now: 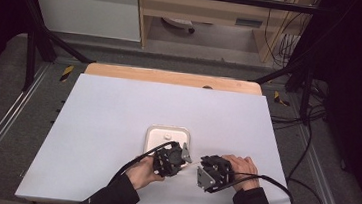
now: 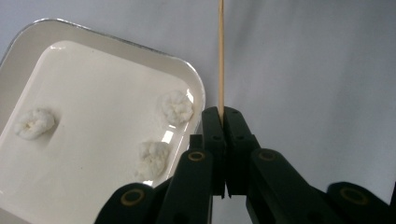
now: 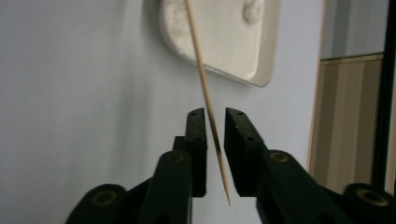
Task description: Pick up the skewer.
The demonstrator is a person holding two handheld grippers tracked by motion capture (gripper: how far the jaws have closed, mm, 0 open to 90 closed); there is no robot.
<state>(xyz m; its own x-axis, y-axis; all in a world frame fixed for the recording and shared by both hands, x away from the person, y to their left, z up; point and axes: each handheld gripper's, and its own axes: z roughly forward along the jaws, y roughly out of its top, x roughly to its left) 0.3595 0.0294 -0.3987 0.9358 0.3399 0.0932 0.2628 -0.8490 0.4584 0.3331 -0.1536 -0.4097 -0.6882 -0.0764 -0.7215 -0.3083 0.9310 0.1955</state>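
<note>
My left gripper point(image 2: 222, 116) pinches the wooden skewer point(image 2: 221, 56), my right gripper point(image 3: 215, 122) stands slightly spread around its tip, with the white tray point(image 1: 151, 138) of popcorn pieces point(image 2: 177, 106) at ten o'clock.

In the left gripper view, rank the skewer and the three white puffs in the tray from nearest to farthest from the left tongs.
1. Skewer: clamped in the left tongs.
2. Upper puff near the tray corner, and lower puff by the rim: too close to call.
3. Far puff: across the tray.
</note>
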